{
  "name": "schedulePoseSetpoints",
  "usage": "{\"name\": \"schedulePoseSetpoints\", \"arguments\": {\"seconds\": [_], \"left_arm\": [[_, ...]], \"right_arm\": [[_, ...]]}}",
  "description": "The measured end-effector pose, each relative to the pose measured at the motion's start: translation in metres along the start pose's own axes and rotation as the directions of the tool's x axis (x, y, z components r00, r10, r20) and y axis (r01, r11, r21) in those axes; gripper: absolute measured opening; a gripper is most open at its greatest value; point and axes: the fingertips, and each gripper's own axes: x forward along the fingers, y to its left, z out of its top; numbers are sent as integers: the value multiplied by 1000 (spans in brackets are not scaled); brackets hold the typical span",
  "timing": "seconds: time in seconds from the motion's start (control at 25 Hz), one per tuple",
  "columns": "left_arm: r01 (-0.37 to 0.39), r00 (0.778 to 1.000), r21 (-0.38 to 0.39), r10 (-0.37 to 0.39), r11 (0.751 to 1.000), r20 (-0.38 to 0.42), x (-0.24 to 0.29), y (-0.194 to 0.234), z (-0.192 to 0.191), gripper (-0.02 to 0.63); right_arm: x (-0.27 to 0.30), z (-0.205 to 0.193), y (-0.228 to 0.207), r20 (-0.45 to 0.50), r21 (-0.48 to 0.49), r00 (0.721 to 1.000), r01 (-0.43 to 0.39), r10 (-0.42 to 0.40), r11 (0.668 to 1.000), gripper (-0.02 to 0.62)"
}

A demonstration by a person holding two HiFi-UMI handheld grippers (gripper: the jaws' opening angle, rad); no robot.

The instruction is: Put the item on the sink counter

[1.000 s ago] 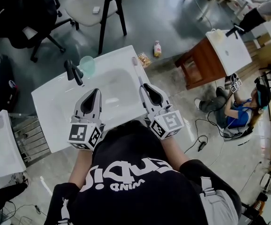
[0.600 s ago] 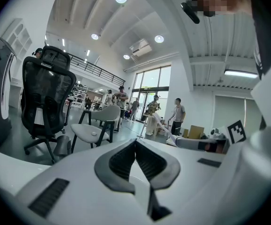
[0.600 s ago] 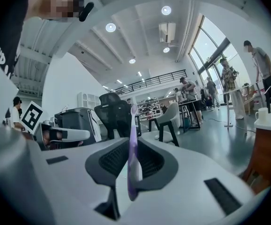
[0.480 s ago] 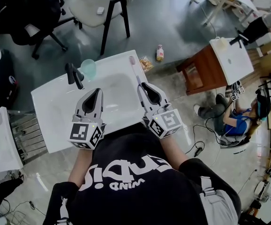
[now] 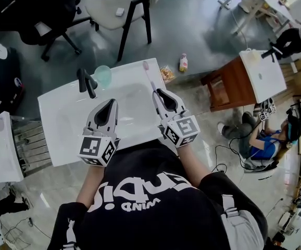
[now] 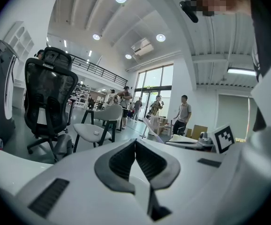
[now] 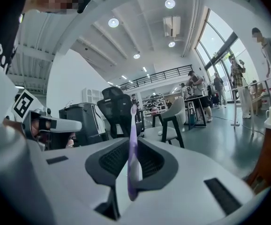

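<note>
Right gripper [image 5: 156,93] is shut on a purple toothbrush [image 5: 149,77]. In the right gripper view the jaws pinch the handle near its butt end, and the brush [image 7: 132,139] runs straight out ahead of them with the head farthest out. Left gripper [image 5: 111,102] has its jaws together with nothing between them, which the left gripper view [image 6: 135,146] confirms. It hangs beside the right one, over the near side of the counter [image 5: 57,126].

In the head view the brush lies over the counter's right part, beside the basin [image 5: 124,100], with the head reaching toward the far edge. We cannot tell if it touches the surface.

Faucet [image 5: 86,81] and a pale green cup [image 5: 103,74] stand at the far-left rim, well apart from the brush.

We judge the brush light, thin and stiff, made of smooth plastic. It is not fragile, but a pinch near the end lets it pivot or slip, and the thicker mid-handle would hold steadier. It should lie flat on the counter with little roll, so placing needs only a low release.
</note>
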Motion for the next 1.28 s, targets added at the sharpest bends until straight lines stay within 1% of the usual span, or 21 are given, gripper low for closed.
{"name": "schedulePoseSetpoints", "arguments": {"seconds": [0.2, 0.48, 0.8, 1.08, 1.28], "left_arm": [[-4, 1000, 2, 4, 1000, 4, 2, -1, 2, 20], [-6, 1000, -2, 6, 1000, 2, 7, -5, -1, 20], [-18, 1000, -12, 18, 1000, 1, 8, -2, -2, 20], [-28, 1000, -14, 28, 999, 1, 8, 2, -3, 20], [-35, 999, -14, 35, 999, 1, 8, 4, -2, 20]], "right_arm": [[15, -26, -12, -69, -15, 998, -1, 0, 1000, 69], [34, -71, -38, -186, -8, 982, 37, -38, 999, 69], [56, -108, -62, -292, -66, 951, 90, -105, 994, 69], [71, -138, -75, -381, -99, 914, 108, -137, 989, 69], [79, -151, -80, -425, -107, 893, 115, -150, 988, 69]]}}
